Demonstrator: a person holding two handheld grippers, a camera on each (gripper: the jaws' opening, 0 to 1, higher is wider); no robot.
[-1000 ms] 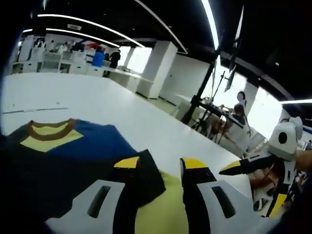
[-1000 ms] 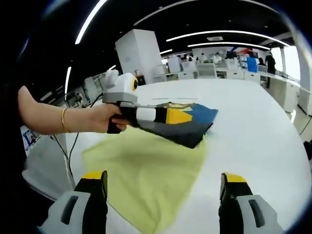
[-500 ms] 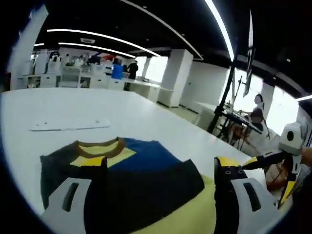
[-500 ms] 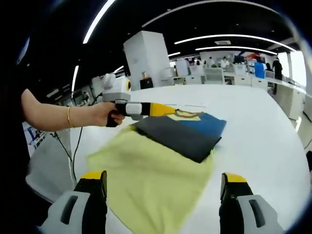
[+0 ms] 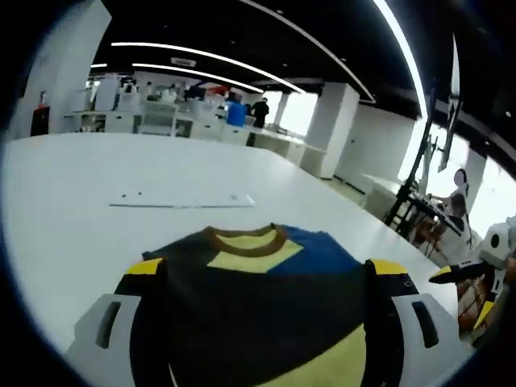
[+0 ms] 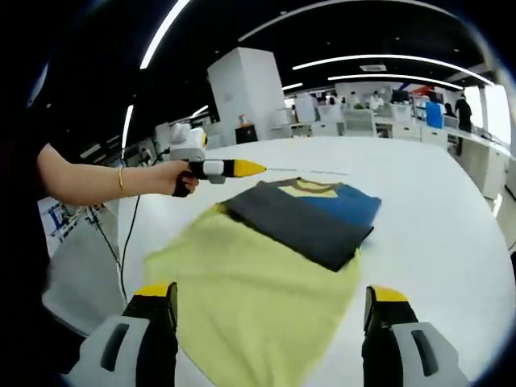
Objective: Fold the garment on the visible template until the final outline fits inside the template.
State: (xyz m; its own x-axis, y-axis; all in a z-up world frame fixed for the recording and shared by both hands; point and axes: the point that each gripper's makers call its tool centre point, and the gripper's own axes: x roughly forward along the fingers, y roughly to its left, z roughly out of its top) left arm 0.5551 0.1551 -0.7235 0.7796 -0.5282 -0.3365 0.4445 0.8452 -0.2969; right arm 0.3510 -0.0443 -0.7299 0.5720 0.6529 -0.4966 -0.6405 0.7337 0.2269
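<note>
The garment (image 5: 266, 282), a dark shirt with blue and yellow panels and a brown collar, lies folded flat. It rests on the far end of the yellow-green template cloth (image 6: 258, 282). My left gripper (image 5: 266, 270) is open, its jaws spread wide on either side of the shirt, with nothing between them. In the right gripper view a hand holds the left gripper (image 6: 248, 168) above the table just left of the garment (image 6: 302, 214), apart from it. My right gripper (image 6: 272, 294) is open over the near edge of the template cloth, holding nothing.
A thin white strip (image 5: 181, 201) lies on the white table (image 5: 72, 185) beyond the shirt. The right gripper (image 5: 443, 274) enters the left gripper view at the right edge. Desks, pillars and people fill the room behind. The person's arm (image 6: 89, 184) reaches in from the left.
The left gripper's jaws have spread wide and it has drawn back off the shirt to its left side. The folded shirt stays on the cloth. The right gripper has hardly moved.
</note>
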